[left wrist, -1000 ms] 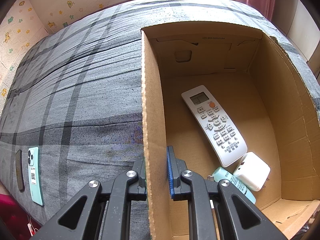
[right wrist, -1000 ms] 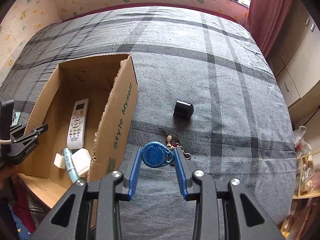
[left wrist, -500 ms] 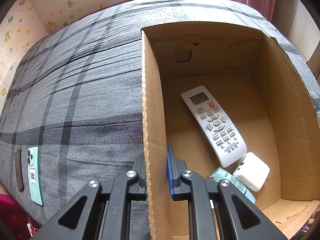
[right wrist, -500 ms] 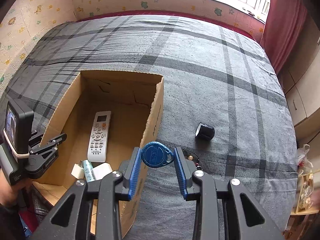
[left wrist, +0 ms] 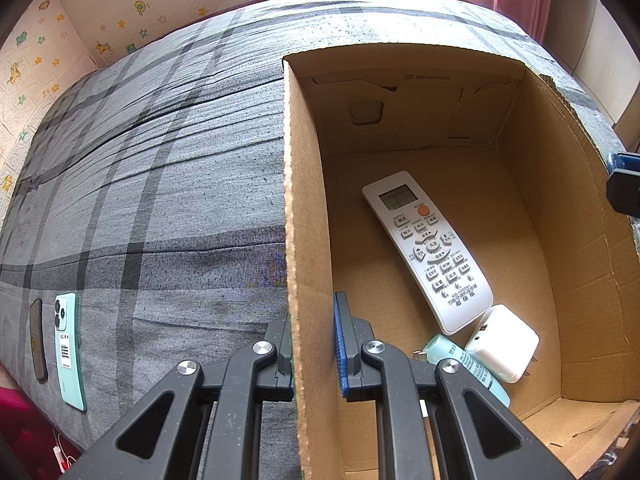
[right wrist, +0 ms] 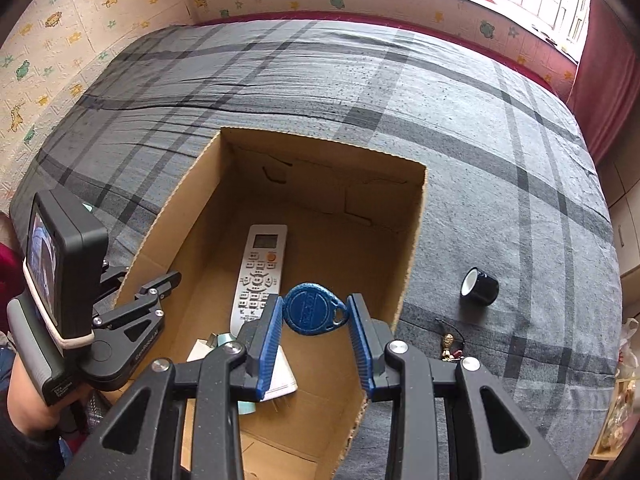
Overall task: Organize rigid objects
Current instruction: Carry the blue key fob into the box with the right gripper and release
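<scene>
Cardboard box [left wrist: 298, 200] walls are seen in both views, open at the top. On its floor an air-conditioner remote [left wrist: 426, 250] is laid face up, ahead and right of the left gripper [left wrist: 314, 344]; a white charger plug [left wrist: 504, 338] and a pale green tube [left wrist: 460, 356] are found just beside the remote's near end. The left gripper's jaws are clenched on the box's left wall, one finger inside and one outside. A blue key fob [right wrist: 314, 314] is pinched between the right gripper's [right wrist: 314, 342] jaws, above the box's interior. Beyond the right jaw, outside the box, a roll of black tape [right wrist: 480, 286] and a small charm [right wrist: 450, 346] are seen on the bedding. Far left of the left jaws a mint-green phone [left wrist: 70, 348] and a dark slim object [left wrist: 38, 340] are laid side by side. Everything is borne by a grey plaid bedspread [right wrist: 400, 92]; cartoon wallpaper [right wrist: 52, 40] and a red curtain [right wrist: 608, 80] are visible behind.
</scene>
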Action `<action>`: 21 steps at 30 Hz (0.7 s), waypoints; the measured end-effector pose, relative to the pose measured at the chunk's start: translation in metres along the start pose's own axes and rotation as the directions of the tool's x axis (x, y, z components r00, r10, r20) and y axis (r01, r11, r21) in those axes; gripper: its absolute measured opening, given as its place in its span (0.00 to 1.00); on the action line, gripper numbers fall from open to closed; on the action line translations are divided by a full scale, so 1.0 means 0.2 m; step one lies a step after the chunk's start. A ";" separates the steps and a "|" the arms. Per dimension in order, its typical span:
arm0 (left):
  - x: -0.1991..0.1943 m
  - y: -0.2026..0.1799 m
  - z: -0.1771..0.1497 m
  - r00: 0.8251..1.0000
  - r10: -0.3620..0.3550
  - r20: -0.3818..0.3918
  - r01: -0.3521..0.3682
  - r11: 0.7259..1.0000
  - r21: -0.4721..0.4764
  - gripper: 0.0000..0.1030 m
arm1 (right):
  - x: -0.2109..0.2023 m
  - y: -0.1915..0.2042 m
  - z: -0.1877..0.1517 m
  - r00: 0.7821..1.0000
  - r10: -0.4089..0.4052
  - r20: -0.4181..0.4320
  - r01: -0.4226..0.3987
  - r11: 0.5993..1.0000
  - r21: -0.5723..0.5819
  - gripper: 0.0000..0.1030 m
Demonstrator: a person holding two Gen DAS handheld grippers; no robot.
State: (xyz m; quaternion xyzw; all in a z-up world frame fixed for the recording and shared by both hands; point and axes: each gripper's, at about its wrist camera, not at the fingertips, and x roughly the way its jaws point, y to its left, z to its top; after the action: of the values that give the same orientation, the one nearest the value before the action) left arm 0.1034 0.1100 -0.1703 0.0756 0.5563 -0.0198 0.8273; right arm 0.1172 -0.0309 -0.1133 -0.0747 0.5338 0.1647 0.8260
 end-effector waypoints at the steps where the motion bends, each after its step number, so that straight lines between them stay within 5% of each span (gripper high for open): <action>1: 0.00 0.00 0.00 1.000 0.000 0.000 0.000 1.000 0.000 0.14 | 0.01 0.02 0.00 1.000 0.002 -0.005 -0.002 1.000 -0.007 0.34; 21: 0.00 0.00 0.00 1.000 0.000 0.000 0.000 1.000 0.001 0.14 | 0.36 0.17 -0.05 0.986 0.044 -0.162 -0.048 0.999 -0.019 0.34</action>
State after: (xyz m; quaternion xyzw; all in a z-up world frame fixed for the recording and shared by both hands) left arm 0.1036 0.1091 -0.1697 0.0762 0.5562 -0.0201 0.8273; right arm 0.1239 0.0118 -0.1811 -0.0852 0.5988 0.1832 0.7750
